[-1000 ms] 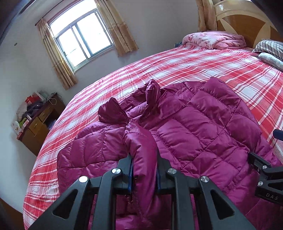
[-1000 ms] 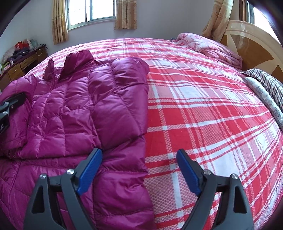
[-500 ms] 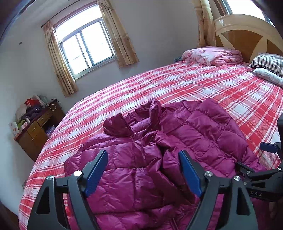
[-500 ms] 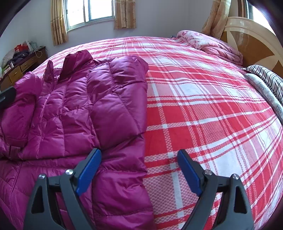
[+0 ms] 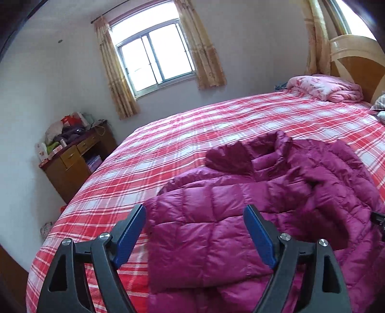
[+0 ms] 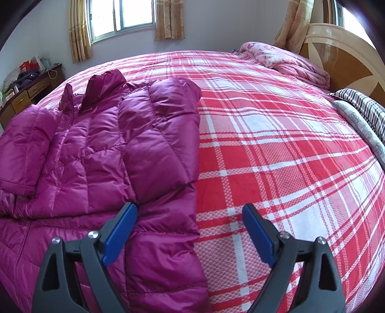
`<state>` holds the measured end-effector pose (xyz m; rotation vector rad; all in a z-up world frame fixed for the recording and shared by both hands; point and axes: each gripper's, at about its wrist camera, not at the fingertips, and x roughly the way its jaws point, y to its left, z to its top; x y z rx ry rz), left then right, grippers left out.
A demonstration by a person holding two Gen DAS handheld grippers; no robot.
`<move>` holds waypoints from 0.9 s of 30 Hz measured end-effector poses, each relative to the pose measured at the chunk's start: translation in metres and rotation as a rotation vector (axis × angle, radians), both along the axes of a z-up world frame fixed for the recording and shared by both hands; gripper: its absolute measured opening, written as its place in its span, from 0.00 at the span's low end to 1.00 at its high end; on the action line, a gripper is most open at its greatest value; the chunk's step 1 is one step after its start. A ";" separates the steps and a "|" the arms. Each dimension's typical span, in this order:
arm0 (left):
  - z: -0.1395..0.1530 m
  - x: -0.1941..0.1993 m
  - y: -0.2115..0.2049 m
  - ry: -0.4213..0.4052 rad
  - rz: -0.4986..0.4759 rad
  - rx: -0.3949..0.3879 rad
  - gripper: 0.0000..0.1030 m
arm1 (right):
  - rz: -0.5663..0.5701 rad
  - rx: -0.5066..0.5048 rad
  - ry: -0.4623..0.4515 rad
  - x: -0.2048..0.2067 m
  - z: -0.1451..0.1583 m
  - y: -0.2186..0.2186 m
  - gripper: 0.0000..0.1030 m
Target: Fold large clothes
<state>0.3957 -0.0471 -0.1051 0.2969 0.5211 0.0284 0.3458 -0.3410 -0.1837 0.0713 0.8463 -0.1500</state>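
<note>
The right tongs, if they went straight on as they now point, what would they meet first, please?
Probably the right edge of the magenta quilted down jacket, where it meets the red plaid bedspread; the open right tongs straddle that border, and depth is unclear.

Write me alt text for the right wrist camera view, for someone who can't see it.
A magenta puffer jacket lies on a red and white plaid bedspread, both sleeves folded in over its front. The right gripper hovers open above the jacket's right edge, holding nothing. Behind are a pink quilt, a wooden headboard and a curtained window.
</note>
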 end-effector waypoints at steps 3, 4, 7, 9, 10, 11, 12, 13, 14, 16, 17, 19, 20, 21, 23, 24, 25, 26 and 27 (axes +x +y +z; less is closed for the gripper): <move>-0.013 0.016 0.034 0.040 0.087 -0.015 0.82 | 0.014 0.030 -0.070 -0.008 0.024 0.013 0.87; -0.019 0.021 0.043 0.060 0.110 -0.026 0.82 | 0.029 0.055 -0.101 -0.009 0.033 0.021 0.87; -0.037 0.032 0.064 0.125 0.158 -0.082 0.82 | 0.132 0.087 -0.121 -0.001 0.050 0.057 0.87; -0.044 0.034 0.070 0.151 0.177 -0.100 0.82 | 0.195 0.057 -0.095 0.012 0.050 0.080 0.87; -0.046 0.033 0.075 0.154 0.184 -0.113 0.82 | 0.208 0.037 -0.079 0.019 0.047 0.088 0.86; -0.046 0.031 0.080 0.151 0.191 -0.129 0.82 | 0.209 0.025 -0.063 0.026 0.042 0.092 0.85; -0.044 0.029 0.085 0.145 0.200 -0.144 0.82 | 0.203 0.032 -0.041 0.033 0.036 0.093 0.83; -0.042 0.028 0.091 0.135 0.211 -0.159 0.82 | 0.202 0.059 -0.013 0.039 0.028 0.092 0.73; -0.038 0.027 0.099 0.123 0.224 -0.176 0.82 | 0.213 0.101 0.024 0.044 0.020 0.090 0.56; -0.031 0.026 0.116 0.111 0.258 -0.200 0.82 | 0.237 0.155 0.046 0.046 0.011 0.088 0.34; -0.027 0.027 0.124 0.107 0.276 -0.217 0.82 | 0.243 0.143 0.031 0.044 0.012 0.087 0.25; -0.020 0.028 0.135 0.099 0.302 -0.254 0.82 | 0.246 0.099 0.007 0.035 0.016 0.090 0.16; -0.018 0.029 0.138 0.096 0.308 -0.271 0.82 | 0.248 0.097 -0.003 0.030 0.018 0.089 0.14; -0.016 0.029 0.139 0.096 0.310 -0.284 0.82 | 0.245 0.096 -0.011 0.026 0.020 0.088 0.13; -0.015 0.031 0.135 0.102 0.301 -0.301 0.82 | 0.234 0.096 -0.015 0.019 0.020 0.083 0.12; -0.016 0.032 0.131 0.108 0.292 -0.300 0.82 | 0.235 0.103 -0.002 0.018 0.018 0.082 0.12; -0.017 0.033 0.124 0.114 0.284 -0.290 0.82 | 0.233 0.112 0.012 0.017 0.016 0.080 0.12; -0.019 0.035 0.116 0.121 0.274 -0.271 0.82 | 0.228 0.125 0.019 0.016 0.017 0.078 0.12; -0.020 0.037 0.109 0.128 0.266 -0.247 0.82 | 0.227 0.143 0.025 0.013 0.015 0.076 0.12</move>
